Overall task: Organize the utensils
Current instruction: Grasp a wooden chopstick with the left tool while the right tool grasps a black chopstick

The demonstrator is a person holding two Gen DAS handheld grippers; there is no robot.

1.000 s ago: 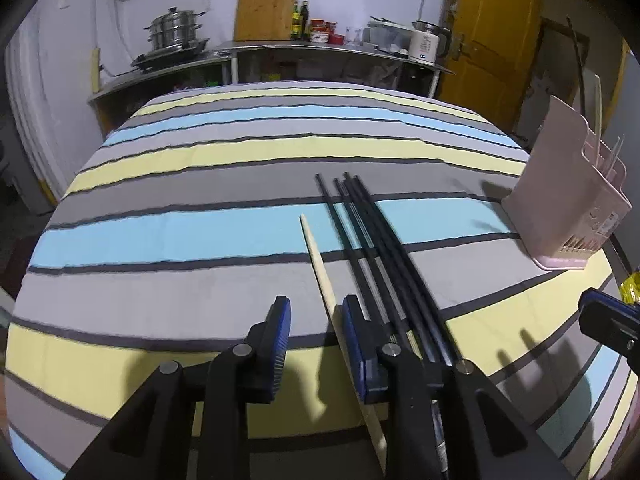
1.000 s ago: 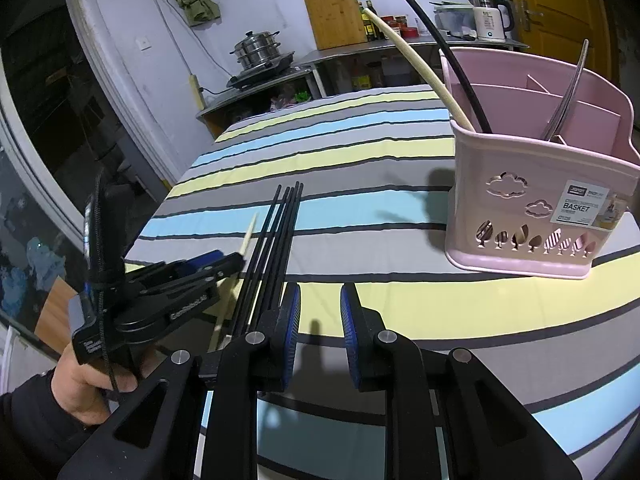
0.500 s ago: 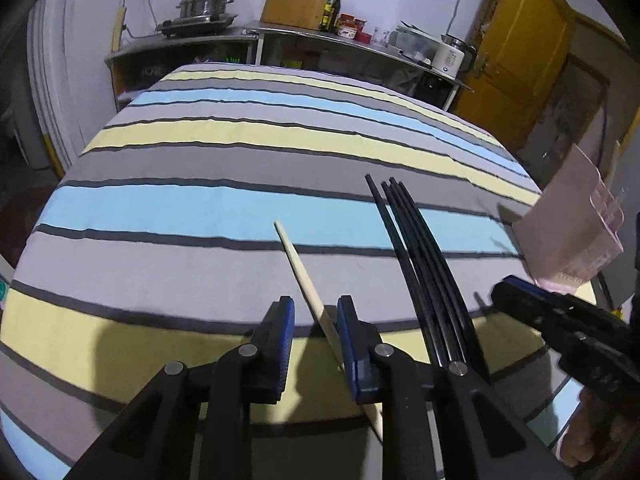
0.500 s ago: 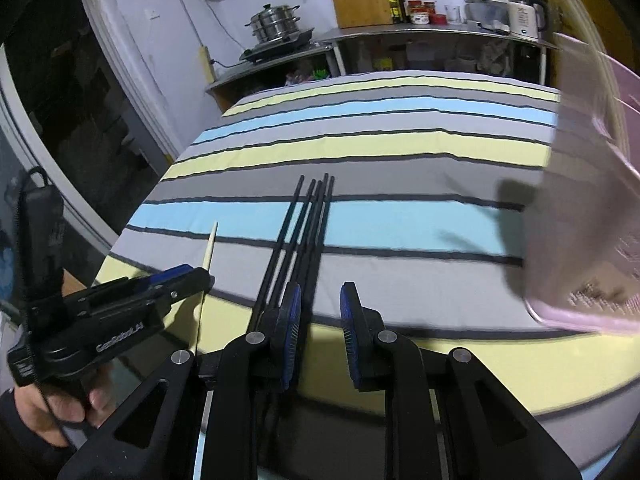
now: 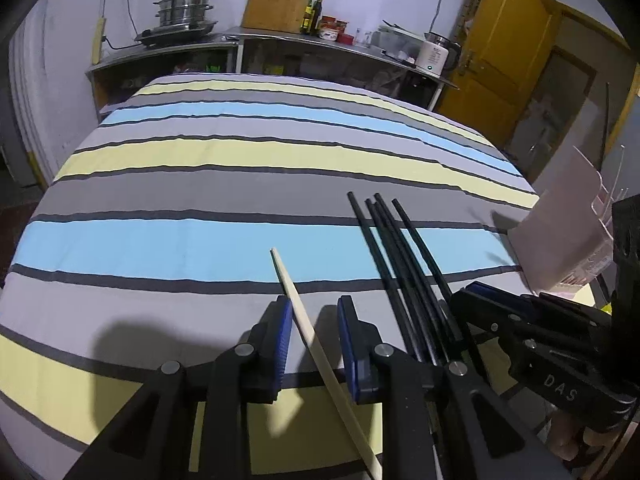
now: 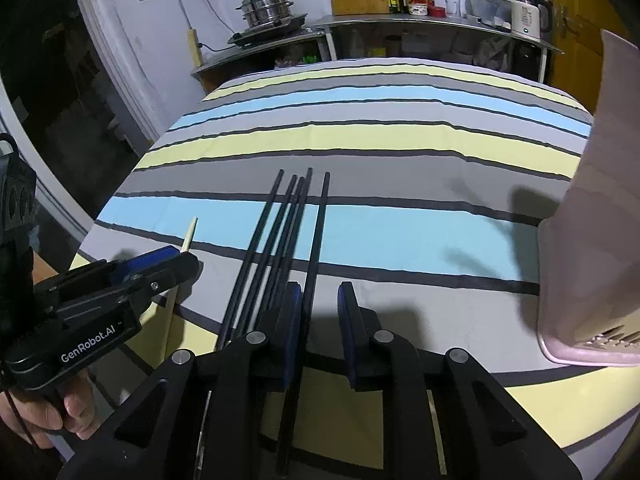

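A pale wooden chopstick (image 5: 304, 320) lies on the striped tablecloth, running between the open fingers of my left gripper (image 5: 312, 340); it touches neither pad. Several black chopsticks (image 5: 400, 256) lie side by side to its right. In the right wrist view my right gripper (image 6: 319, 320) is open over the black chopsticks (image 6: 280, 232), with the rightmost one (image 6: 318, 232) running between its fingers. The pink utensil basket (image 6: 592, 216) stands at the right, also in the left wrist view (image 5: 568, 216). The wooden chopstick's tip (image 6: 189, 234) shows past the left gripper (image 6: 160, 264).
The striped tablecloth (image 5: 200, 184) covers a table that drops off at the near and left edges. A steel counter (image 5: 280, 40) with a steamer pot, cutting board, bottles and a kettle stands behind. A yellow door (image 5: 512, 52) is at the back right.
Both grippers moved lower and forward along the table. The wooden chopstick now lies between the left fingers. The right gripper swung left from the basket and now straddles a black chopstick.
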